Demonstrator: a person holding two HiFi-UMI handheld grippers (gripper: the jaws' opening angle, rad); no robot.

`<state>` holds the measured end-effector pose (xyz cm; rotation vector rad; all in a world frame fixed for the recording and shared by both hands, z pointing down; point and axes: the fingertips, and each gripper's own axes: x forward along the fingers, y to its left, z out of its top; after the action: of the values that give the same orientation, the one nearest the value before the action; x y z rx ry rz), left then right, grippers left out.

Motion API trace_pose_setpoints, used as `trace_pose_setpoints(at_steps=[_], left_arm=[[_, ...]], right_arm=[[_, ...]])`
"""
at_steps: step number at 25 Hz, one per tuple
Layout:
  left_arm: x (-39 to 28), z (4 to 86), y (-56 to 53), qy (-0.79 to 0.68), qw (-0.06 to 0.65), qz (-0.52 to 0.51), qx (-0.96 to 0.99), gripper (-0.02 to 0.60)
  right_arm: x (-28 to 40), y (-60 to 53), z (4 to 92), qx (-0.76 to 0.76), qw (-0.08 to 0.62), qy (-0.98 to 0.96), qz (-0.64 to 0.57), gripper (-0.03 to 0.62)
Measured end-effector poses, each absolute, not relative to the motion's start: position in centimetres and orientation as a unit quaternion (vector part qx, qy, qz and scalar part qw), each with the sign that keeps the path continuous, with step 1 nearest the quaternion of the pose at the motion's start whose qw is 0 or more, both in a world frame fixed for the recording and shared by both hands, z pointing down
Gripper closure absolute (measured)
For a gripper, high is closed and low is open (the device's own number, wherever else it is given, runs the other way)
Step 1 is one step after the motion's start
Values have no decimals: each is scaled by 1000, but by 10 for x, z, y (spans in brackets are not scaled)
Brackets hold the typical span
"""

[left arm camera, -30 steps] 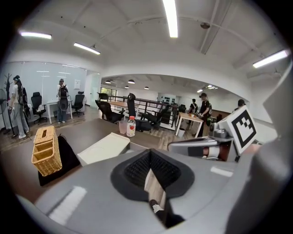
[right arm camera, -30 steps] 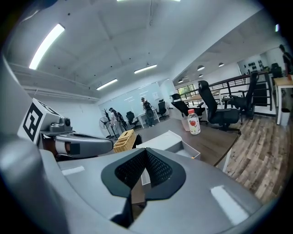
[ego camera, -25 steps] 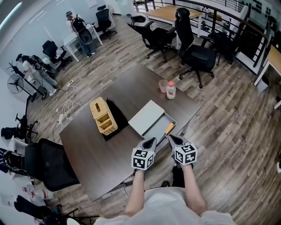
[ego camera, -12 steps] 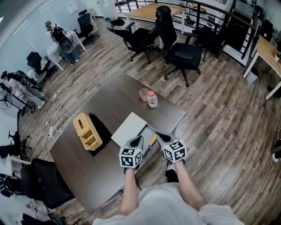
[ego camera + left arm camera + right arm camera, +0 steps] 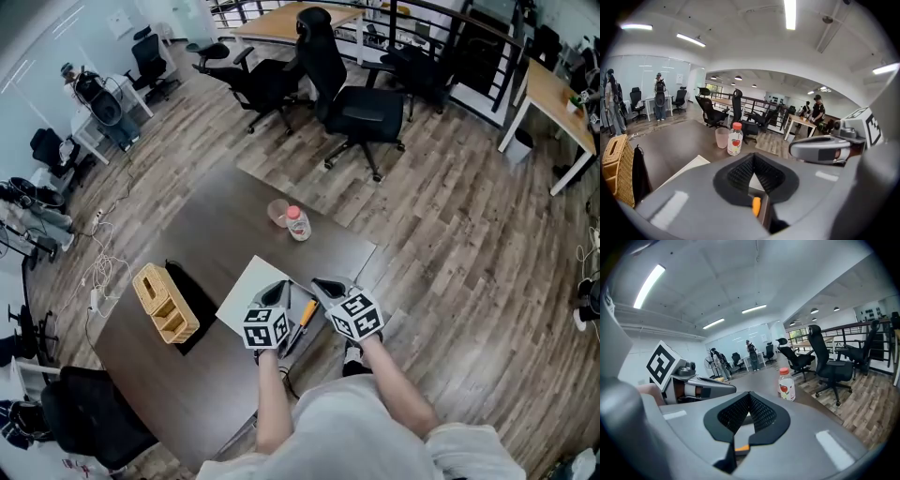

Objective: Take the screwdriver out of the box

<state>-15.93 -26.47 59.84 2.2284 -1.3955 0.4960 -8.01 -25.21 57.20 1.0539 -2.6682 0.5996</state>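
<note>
1. Orange-handled screwdriver (image 5: 305,314) lies in the grey box (image 5: 302,292), between and just under both gripper tips.
2. Left gripper (image 5: 274,293) and right gripper (image 5: 326,285) both have jaws closed and hold nothing, hovering over the box.
3. Likely step: approach, before the grasp. Next move: open one gripper, lower it onto the handle, then close.
4. Bottle (image 5: 297,223) and pink cup (image 5: 277,212) sit beyond the tips, and the wicker basket (image 5: 165,303) is well left. The box wall and the neighbouring gripper may crowd the grasp.

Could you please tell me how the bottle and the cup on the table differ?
The bottle is capped in red; the cup is open on top. The bottle is clear with a red-printed label; the cup is plain translucent pink. The bottle stands slightly taller than the cup. Both are upright, side by side on the dark table.
</note>
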Motion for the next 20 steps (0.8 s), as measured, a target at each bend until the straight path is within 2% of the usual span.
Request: trace_pose_setpoints(at_steps=[9, 20], left_arm=[[-150, 641, -278, -502, 260, 210, 798, 528], [-165, 710, -242, -467, 327, 282, 771, 528]], right_arm=[[-57, -274, 596, 360, 124, -900, 210, 592], [-76, -274, 634, 311, 164, -908, 229, 592]])
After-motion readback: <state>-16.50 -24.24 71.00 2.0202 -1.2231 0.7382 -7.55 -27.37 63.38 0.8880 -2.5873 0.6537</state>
